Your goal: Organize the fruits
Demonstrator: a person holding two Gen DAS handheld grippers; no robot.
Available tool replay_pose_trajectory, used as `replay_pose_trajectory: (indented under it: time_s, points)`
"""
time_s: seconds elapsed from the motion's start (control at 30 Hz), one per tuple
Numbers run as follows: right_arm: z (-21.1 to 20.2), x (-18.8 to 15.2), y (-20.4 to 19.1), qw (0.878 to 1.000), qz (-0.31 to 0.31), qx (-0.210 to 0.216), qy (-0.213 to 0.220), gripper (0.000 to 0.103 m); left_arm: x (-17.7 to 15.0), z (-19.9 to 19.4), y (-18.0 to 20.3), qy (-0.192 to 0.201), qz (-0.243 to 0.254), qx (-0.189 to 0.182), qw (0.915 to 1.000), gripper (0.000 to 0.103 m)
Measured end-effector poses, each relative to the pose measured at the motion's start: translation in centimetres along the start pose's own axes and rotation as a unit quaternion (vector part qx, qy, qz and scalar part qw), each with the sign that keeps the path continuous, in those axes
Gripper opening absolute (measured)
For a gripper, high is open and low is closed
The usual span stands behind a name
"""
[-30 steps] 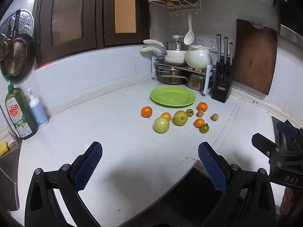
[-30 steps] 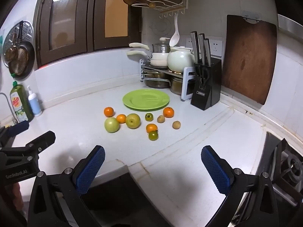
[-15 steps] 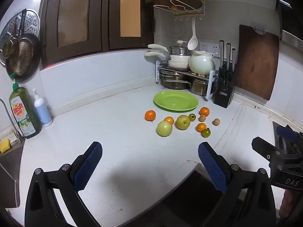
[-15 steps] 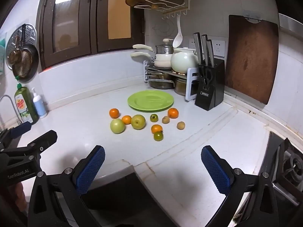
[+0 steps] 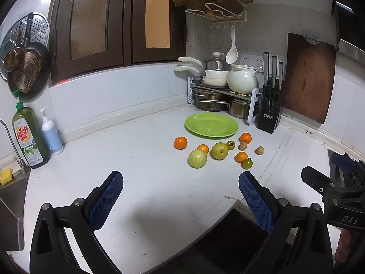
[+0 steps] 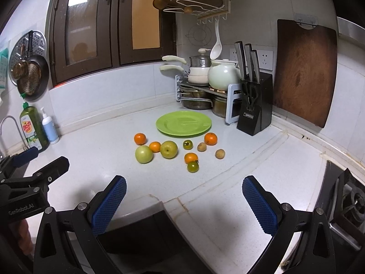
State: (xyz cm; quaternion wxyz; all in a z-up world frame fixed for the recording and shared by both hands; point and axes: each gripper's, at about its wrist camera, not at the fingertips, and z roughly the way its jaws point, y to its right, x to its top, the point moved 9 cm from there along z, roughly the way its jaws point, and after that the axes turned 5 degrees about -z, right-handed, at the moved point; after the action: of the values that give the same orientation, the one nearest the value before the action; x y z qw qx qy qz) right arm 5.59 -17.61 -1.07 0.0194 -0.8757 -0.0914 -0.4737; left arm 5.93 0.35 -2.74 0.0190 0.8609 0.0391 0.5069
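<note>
A green plate [image 5: 211, 125] lies near the corner of the white counter; it also shows in the right wrist view [image 6: 183, 123]. In front of it lie loose fruits: a green apple [image 5: 197, 158] [image 6: 144, 154], a yellow-green pear [image 5: 219, 151] [image 6: 168, 149], several small oranges such as one at the left [image 5: 180, 142] [image 6: 140, 138], two small green tomatoes [image 6: 193, 166] and two small brown fruits [image 6: 220, 153]. My left gripper [image 5: 180, 201] is open and empty, well short of the fruits. My right gripper [image 6: 183, 203] is open and empty, over the counter's front edge.
A pot rack with pans and a white kettle [image 5: 243, 80] stands in the corner behind the plate. A black knife block [image 5: 270, 111] and a wooden cutting board [image 5: 308, 84] are to the right. Dish soap [image 5: 29, 137] stands by the sink at left. A stove [image 6: 346, 201] is at right.
Both grippers have tilted up and drawn slightly nearer the counter; the fruits and plate sit a little lower in both views. Both stay open and empty.
</note>
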Motion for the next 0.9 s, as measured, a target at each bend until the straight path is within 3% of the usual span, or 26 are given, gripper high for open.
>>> replay_pose_trajectory:
  time_s: [0.9]
  points:
    - [0.23, 0.05, 0.46, 1.0, 0.011, 0.007, -0.003, 0.102, 0.63, -0.02, 0.66, 0.006, 0.004, -0.01, 0.9999, 0.103]
